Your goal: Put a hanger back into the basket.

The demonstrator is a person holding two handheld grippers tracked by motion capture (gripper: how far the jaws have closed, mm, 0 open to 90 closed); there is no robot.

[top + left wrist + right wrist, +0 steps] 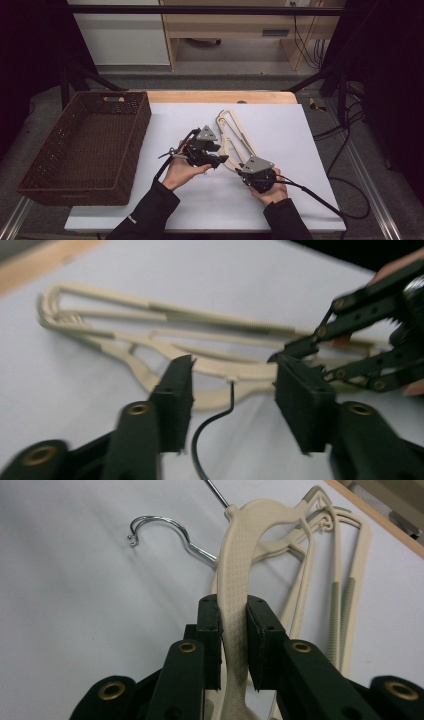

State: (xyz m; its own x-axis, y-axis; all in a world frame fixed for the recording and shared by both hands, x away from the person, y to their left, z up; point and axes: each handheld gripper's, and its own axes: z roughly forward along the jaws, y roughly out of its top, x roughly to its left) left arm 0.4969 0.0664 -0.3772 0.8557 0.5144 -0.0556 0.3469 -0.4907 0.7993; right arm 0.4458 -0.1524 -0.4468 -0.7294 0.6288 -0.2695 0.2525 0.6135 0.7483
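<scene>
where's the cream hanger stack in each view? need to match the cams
High view: cream hangers right of centre on the white sheet, between the two grippers.
Left gripper view: across the upper middle, beyond that gripper's open jaws.
Right gripper view: centre to upper right, top hanger clamped in the right gripper.
Shared landmark: the white sheet.

High view looks down over the table (280,210); both tongs-mounted views closely share the hangers (150,330).
</scene>
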